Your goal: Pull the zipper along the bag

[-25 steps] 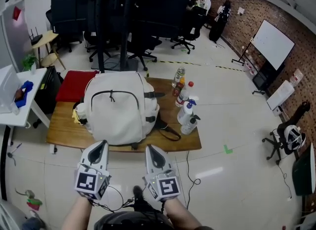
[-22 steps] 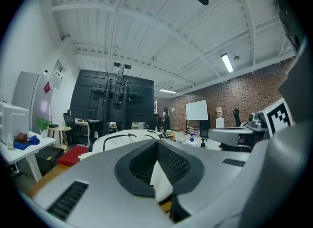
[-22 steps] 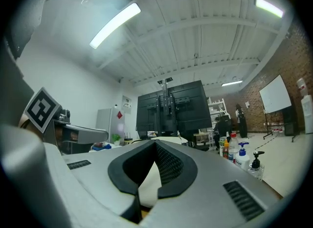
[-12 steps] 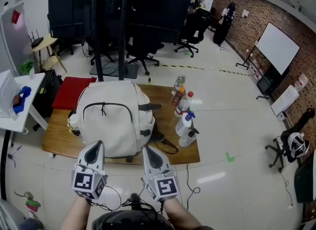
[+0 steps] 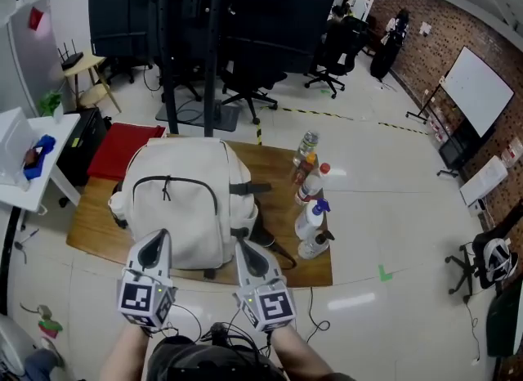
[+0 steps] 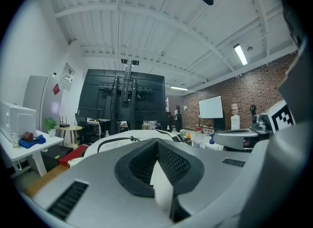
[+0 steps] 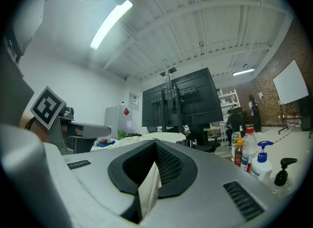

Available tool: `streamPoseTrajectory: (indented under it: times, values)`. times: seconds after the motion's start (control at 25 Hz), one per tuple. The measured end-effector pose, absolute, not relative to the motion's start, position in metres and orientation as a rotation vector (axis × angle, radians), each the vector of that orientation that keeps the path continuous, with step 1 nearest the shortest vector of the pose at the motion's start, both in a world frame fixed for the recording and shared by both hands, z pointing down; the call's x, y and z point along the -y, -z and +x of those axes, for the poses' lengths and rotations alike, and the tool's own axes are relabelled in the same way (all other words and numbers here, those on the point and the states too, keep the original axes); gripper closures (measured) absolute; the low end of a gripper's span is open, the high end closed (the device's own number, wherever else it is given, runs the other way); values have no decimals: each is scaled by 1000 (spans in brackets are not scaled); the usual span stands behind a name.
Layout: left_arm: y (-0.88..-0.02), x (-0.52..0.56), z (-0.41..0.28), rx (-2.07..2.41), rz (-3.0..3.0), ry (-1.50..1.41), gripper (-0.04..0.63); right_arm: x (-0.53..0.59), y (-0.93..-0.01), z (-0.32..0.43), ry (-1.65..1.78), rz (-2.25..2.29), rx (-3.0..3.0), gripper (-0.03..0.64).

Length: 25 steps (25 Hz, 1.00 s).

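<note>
Bag (image 5: 184,208): white backpack on wooden table (image 5: 90,236), 12 o'clock of both grippers.
Zipper (image 5: 180,179): black arc on front pocket, untouched.
Left gripper (image 5: 158,237): jaws together, empty, at bag's 6 o'clock edge.
Right gripper (image 5: 243,245): jaws together, empty, bag's 5 o'clock.
Bottles (image 5: 310,199): bag's 3 o'clock.

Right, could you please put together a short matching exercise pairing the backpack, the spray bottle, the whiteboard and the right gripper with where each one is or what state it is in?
Things:
1. backpack
2. spray bottle
3. whiteboard
4. right gripper

Places or states:
a. beside the brick wall
b. jaws together, nothing held
c. lying on the wooden table, left and middle
d. standing at the table's right end among other bottles

Pairs: 1-c, 2-d, 3-a, 4-b.
</note>
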<state>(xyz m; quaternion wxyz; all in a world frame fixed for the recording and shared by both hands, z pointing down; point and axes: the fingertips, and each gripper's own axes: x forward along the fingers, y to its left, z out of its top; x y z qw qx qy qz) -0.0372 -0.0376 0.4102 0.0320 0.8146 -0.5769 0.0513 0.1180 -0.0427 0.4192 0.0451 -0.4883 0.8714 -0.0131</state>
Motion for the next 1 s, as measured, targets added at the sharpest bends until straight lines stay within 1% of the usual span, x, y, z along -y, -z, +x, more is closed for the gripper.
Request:
streamPoseTrajectory:
  times: [0.44,0.64,0.88,1.0]
  values:
    - [-417,69,-56,1795,2473,-174,561,75,-424,96,104,-1434,-2679,589]
    - [-419,98,-69,1804,2523,-204,561,101,-426,88,91,-1504,-2673,589]
    - [-430,136,-91,1775,2530,-175,561,134,-426,72,78,-1563,-2654,589]
    - [-442,149,-98,1786,2550,-228,561,147,-429,65,84,-1601,-2642,589]
